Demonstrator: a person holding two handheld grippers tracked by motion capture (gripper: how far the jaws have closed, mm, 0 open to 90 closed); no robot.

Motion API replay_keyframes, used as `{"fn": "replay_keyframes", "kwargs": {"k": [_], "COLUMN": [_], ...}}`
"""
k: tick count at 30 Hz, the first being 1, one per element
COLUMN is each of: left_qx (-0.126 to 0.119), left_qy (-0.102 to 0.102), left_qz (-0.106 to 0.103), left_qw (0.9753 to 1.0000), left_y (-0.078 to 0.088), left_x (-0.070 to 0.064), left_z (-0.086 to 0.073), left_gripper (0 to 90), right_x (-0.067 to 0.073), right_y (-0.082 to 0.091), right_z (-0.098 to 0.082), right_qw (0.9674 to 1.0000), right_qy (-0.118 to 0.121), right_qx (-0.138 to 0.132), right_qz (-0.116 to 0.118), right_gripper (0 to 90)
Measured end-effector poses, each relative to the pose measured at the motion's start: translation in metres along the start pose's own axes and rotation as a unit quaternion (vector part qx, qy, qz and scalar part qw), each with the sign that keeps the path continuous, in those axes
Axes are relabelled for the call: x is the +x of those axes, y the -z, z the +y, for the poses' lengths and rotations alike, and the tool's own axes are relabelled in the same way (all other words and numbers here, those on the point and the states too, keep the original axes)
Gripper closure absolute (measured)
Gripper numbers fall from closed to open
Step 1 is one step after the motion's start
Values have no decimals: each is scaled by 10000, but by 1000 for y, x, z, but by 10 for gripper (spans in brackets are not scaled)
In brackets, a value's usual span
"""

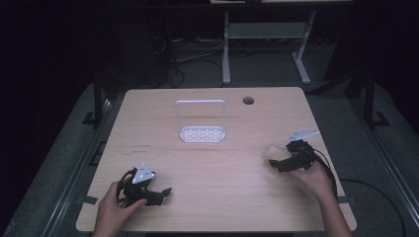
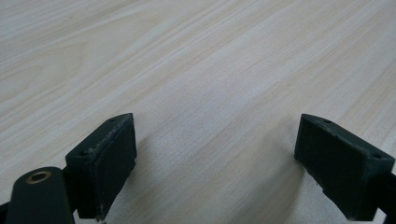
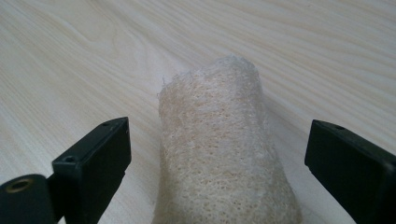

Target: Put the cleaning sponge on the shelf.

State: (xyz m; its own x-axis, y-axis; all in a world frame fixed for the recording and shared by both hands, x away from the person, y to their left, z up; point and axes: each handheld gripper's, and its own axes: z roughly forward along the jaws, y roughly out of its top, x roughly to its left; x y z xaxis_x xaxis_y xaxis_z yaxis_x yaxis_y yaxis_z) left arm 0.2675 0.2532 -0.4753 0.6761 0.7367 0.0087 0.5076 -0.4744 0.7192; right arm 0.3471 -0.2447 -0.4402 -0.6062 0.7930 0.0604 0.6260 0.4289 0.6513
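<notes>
Straddling the loofah (image 3: 224, 149), right hand-held gripper (image 3: 217, 154) gapes wide; the springy fibre may squirm free if pinched off-centre.

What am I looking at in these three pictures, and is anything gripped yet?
A person stands at a wooden table with a hand-held two-jaw tool in each hand. The high view looks down from above; the other two views look along each tool's own black jaws. On the table stands a white rack near the far middle. The left gripper is open over bare wood. The right gripper is open too, its jaws either side of a pale, rough sponge, apart from it. Nothing is gripped yet.
</notes>
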Motion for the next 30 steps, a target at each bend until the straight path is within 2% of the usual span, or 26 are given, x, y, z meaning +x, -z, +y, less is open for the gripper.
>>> {"fn": "replay_keyframes", "kwargs": {"k": [6,7,8,17,20,25,30], "left_qx": [-3,-4,-1,1,-2,-3,-2], "left_qy": [3,4,2,-2,1,2,2], "left_qz": [0,0,0,0,-1,1,1], "left_qw": [10000,10000,10000,10000,10000,10000,10000], "left_y": [0,0,0,0,0,0,0], "left_x": [0,0,0,0,0,0,0], "left_z": [0,0,0,0,0,0,0], "left_gripper": [121,121,121,121,121,121,121], "right_x": [-1,-1,-1,0,0,1,1], "right_y": [-6,-7,-7,-12,-13,-13,-12], "right_z": [0,0,0,-1,-2,-2,-2], "right_qw": [9999,9999,9999,9996,9994,9992,9992], "right_qy": [43,46,88,117,210,252,246], "right_qx": [89,99,109,232,262,301,305], "right_qz": [-48,-61,-48,-73,-99,-88,-86], "right_gripper": [73,82,140,169,238,297,313]}}
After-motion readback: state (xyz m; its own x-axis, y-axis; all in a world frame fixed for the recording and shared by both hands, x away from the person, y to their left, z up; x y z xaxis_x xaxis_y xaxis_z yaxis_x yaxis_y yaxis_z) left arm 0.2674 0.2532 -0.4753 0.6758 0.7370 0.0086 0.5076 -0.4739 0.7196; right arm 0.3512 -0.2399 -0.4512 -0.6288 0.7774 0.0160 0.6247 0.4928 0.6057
